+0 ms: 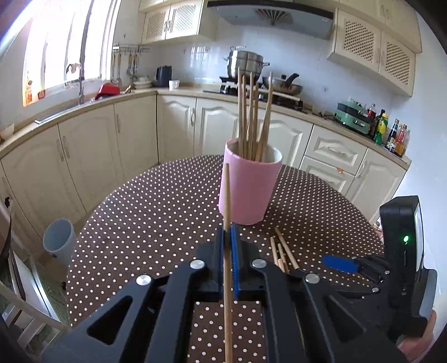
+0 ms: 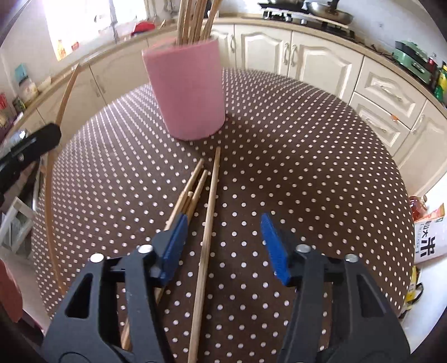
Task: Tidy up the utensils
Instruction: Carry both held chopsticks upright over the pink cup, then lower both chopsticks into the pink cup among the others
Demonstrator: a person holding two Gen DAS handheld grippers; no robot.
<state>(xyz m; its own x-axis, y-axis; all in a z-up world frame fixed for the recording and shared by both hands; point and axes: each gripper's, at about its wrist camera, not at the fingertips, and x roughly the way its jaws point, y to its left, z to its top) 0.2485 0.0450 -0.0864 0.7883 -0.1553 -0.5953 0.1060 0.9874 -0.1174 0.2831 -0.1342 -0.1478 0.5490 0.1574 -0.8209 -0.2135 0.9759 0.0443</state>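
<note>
A: The left gripper (image 1: 230, 245) is clamped on one thin wooden chopstick (image 1: 226, 201), just short of the pink cylindrical holder (image 1: 248, 187). Lift the tip over its rim.

B: The right gripper (image 2: 223, 240) gapes half-wide, empty, over the loose wooden chopsticks (image 2: 208, 212) lying before that holder. Their near ends are hidden.

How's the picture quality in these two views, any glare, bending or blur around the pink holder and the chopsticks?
Left wrist view: the window is blown out white, cabinets bow with fisheye curve, and the pink holder is slightly soft. Right wrist view: the window glares at top left, the table edge bulges round, the loose chopsticks are sharp, and the held chopstick curves at the left rim.
</note>
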